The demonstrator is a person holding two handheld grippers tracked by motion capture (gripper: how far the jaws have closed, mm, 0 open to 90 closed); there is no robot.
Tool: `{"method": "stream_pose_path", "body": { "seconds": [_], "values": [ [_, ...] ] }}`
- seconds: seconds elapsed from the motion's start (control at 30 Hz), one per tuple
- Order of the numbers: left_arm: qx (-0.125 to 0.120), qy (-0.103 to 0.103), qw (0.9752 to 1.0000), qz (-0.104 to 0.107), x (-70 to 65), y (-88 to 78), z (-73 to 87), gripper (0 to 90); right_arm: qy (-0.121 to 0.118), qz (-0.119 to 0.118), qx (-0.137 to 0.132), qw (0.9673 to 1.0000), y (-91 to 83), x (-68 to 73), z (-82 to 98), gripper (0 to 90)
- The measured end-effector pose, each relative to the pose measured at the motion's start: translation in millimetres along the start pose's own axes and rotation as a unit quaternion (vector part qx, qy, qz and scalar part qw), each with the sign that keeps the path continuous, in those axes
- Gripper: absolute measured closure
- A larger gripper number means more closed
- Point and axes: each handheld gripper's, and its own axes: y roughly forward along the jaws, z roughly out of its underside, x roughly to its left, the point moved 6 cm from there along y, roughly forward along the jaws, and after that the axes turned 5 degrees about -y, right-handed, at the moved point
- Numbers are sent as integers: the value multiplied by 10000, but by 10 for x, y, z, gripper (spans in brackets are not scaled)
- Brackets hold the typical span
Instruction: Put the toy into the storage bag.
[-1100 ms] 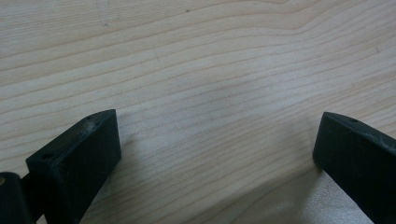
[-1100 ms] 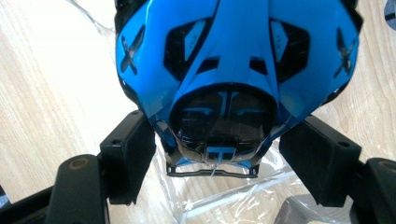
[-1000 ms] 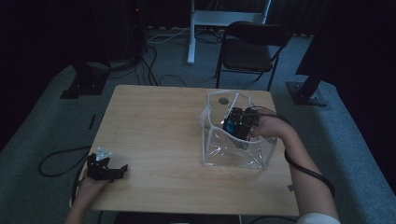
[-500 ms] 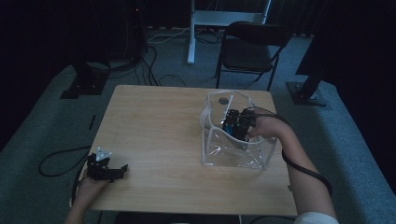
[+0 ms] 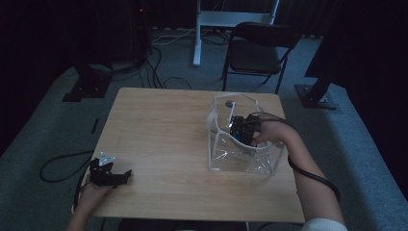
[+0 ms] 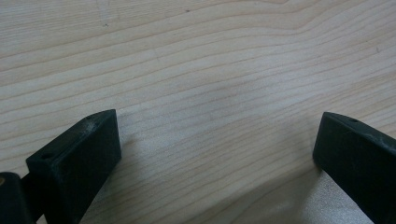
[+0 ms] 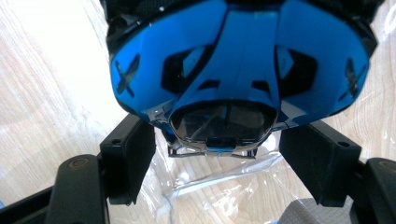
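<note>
On the right: right gripper (image 5: 242, 131) sunk from above into the open top of a clear plastic bag (image 5: 230, 162), hand and forearm slanting in from the near right edge of the table (image 5: 159, 134). Pinched between its two black fingers (image 7: 128, 154): a blue and black object (image 7: 233, 60), hard-shelled, with dark cut-outs and a glossy dark window low in the middle. Clamped at the narrower lower part, one finger on either flank, jaws set wide because of the breadth of the piece. Bulging well past both fingertips and out beyond them, away from the camera. Under and behind the fingers, crinkled clear film and pale wood through it. From the high view, just a scrap of blue (image 5: 235, 136) at the fingertips, inside the bag walls, in the half nearer the hand; touching the bag floor or lifted off it, impossible to tell.

On the left: left gripper (image 5: 122, 174) lying low at the near left corner of the table, well apart from the bag. Fingers (image 6: 79, 158) spread wide, with bare wood grain (image 6: 210, 56) between them and ahead of them. Gripping nothing.

Beyond the far table edge: a dark folding chair (image 5: 260, 53).
</note>
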Motion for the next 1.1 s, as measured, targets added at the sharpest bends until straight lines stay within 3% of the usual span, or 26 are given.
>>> {"method": "stream_pose_path", "body": {
  "seconds": [0.53,0.93,1.03,1.1],
  "values": [
    [1,-4,10000,-4,-2,-3,4,14,-31,80,322,9994,85,1,-39,266],
    [2,-5,10000,-2,-3,-4,5,14,-112,339,553,9978,154,39,-58,266],
    [2,-4,10000,-4,-3,-4,4,14,-101,465,814,9955,187,30,-33,266],
    [2,-4,10000,-4,-3,-4,4,14,-104,462,824,9955,191,30,-30,266]
  ]
}}
